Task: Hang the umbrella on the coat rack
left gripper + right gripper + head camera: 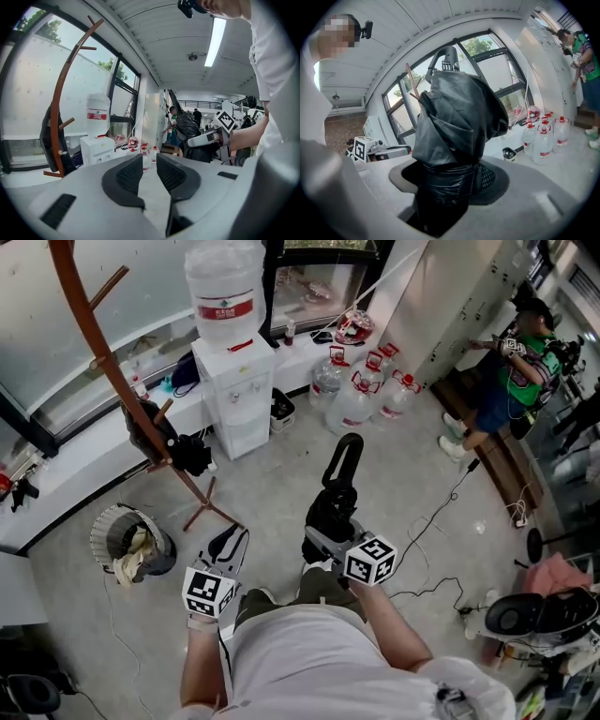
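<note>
Gripping the folded black umbrella (334, 504) around its bunched canopy, my right gripper (328, 529) has both jaws pressed against the fabric, one on each side. In the right gripper view the umbrella stands upright out of the jaws and fills most of the frame. Its looped handle (345, 457) is at the top, pointing away from me. My left gripper (228, 540) is beside it at my left. Its jaws stand a narrow gap apart with nothing between them, and it touches nothing.

The coat rack (92, 332), a curved brown wooden post with short pegs, stands ahead and to my left, well apart from the umbrella. A black bag (150, 432) hangs low on it. A white water dispenser (236, 390) with a bottle on top stands against the window wall between the rack and a cluster of water jugs (361, 390) on the floor. A mesh wastebasket (127, 538) sits near the foot of the rack. At the far right, another person in a green top (511, 371) stands by a wall.
</note>
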